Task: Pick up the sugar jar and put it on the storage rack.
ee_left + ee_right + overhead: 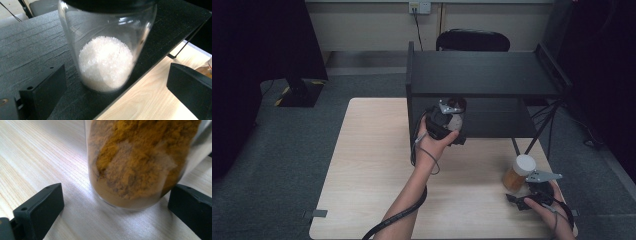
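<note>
The jar of white grains (105, 62) stands at the near edge of the black shelf's (492, 117) lower board, between the left gripper's (112, 95) parted jaws; a nudge could tip it off. On the bench (372, 165), the right gripper (115, 212) gapes around the jar of orange powder (137, 162); open room lies left.

1. A light wooden worktop (367, 165) stands on grey carpet.
2. A black two-level shelf unit (484, 75) stands on its far right part.
3. A glass jar of white grains (106, 62) stands on the lower shelf (32, 47), near its front edge.
4. A white-lidded jar of yellow-brown powder (518, 173) stands directly on the worktop near its right edge.
</note>
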The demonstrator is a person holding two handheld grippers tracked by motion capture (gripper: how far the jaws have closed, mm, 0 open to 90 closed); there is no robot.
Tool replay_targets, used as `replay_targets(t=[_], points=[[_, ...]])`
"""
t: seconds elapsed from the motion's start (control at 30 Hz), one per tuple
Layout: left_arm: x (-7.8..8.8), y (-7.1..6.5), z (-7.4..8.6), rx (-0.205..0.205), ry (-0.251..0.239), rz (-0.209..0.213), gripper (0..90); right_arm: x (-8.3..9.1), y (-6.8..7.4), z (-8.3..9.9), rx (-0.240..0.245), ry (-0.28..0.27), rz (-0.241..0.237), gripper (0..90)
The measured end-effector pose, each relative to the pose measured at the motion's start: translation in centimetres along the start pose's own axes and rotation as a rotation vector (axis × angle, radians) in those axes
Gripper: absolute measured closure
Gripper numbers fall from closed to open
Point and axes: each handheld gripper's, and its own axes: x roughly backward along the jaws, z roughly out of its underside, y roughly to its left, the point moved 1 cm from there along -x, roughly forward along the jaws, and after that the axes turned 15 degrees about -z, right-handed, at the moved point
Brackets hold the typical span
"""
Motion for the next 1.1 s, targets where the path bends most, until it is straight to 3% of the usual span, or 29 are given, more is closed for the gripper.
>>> replay_targets(t=[0.27, 0.53, 1.1], points=[[0.8, 0.0, 0.9, -0.005, -0.021, 0.020, 3.4, 0.0, 0.0, 0.0, 0.000, 0.000, 0.000, 0.0], [1.6, -0.4, 1.2, -0.042, -0.033, 0.039, 3.8, 0.0, 0.0, 0.0, 0.000, 0.000, 0.000, 0.0], [2.5, 0.8, 2.9, -0.063, -0.074, 0.107, 3.8, 0.0, 0.0, 0.0, 0.001, 0.000, 0.000, 0.0]])
